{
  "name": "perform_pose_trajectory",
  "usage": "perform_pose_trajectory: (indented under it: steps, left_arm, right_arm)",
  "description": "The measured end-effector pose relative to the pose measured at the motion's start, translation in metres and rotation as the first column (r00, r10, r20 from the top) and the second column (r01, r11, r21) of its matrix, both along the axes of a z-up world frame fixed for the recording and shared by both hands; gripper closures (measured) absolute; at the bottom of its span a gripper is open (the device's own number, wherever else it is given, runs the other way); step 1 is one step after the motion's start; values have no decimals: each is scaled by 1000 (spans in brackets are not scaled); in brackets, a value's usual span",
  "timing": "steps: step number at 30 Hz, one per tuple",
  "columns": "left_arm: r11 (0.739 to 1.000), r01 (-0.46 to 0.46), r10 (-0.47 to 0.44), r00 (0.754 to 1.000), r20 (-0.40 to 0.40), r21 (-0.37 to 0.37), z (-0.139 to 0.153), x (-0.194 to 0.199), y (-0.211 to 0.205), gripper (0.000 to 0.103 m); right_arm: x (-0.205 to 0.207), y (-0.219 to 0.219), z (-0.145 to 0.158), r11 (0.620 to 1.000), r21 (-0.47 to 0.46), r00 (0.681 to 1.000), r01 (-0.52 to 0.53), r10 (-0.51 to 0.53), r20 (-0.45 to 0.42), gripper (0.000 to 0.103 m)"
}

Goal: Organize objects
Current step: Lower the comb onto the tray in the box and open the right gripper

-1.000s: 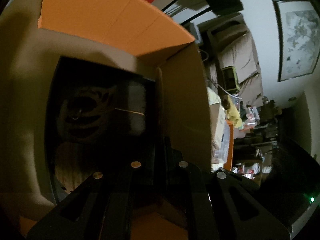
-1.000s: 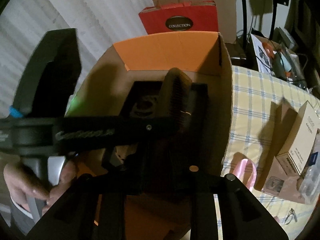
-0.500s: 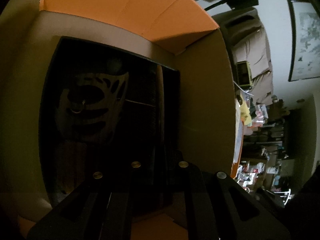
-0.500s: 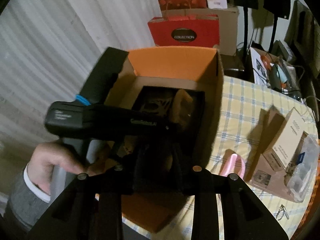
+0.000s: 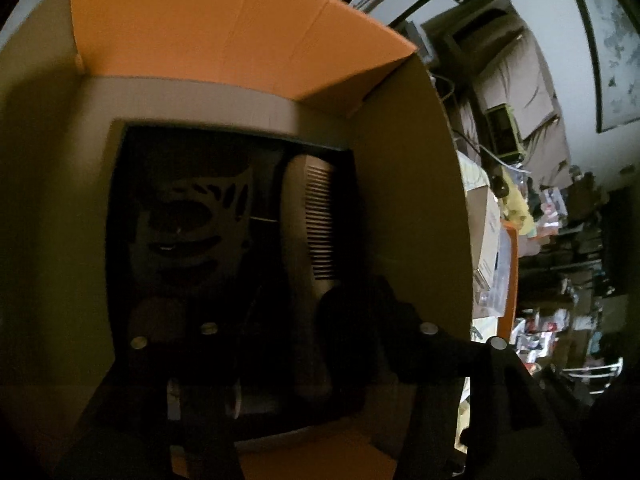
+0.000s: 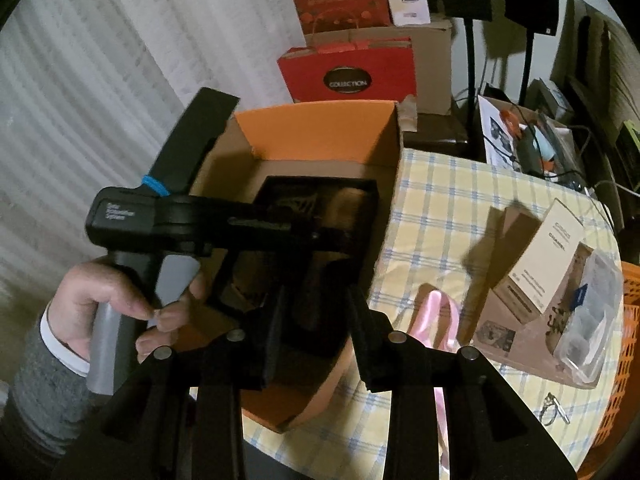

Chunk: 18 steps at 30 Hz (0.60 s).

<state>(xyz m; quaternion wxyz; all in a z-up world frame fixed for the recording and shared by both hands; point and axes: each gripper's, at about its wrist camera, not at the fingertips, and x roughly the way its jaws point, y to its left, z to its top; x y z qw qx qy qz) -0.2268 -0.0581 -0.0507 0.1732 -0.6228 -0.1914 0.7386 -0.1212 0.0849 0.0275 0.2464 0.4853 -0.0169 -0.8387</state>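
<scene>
— Has the left gripper (image 5: 280, 364) let go? Half a second back its fingers were together down in the orange cardboard box (image 5: 248, 36).

— Yes, spread wide now, empty. The brown wooden comb (image 5: 310, 236) lies in the black tray (image 5: 120, 208) inside that box, just beside the carved openwork piece (image 5: 200, 216).

— And the right gripper (image 6: 316, 344)?

— Pulled back above the box's near edge, jaws parted, nothing held. I'd call that item stowed; the cartons beside the box look next.

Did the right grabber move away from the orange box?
Yes. The right gripper has pulled back and up from the orange box: the box looks smaller in the right wrist view, and more checked tablecloth shows.
</scene>
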Motion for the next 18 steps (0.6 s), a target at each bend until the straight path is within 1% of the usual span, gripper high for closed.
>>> perform_pose_trajectory:
  steps: [3,6,9,13,14,16,18]
  left_arm:
    - [1000,-7,7,1000,-28,-12,11,7,-5,51]
    - [1000,-14,13,998,-64,-19,22,17,-9,42]
    - [999,-21,18,994,-104,-31,34,27,-8,34]
    - [999,-33,28,989,-142,-37,44,41,-11,28]
    - [999,-35,29,989,-147,-35,46,43,-12,28]
    - [999,-36,31,985,-168,-26,53,51,-11,20]
    - [999,-34,31,981,-194,-15,59,58,-7,16]
  right_arm:
    - [1,6,4,1000,-5,1000,10,-10,-8,69]
    - [3,11,7,1000,-6,1000,23,-23,-17,65]
    - [4,16,9,999,-2,999,36,-36,-22,64]
    - [8,24,9,999,-1,998,54,-54,-26,62]
    - [9,26,10,998,1,998,59,-59,-28,60]
    - [11,31,10,997,4,997,72,-71,-33,55]
    - [14,37,10,996,7,995,87,-87,-38,44]
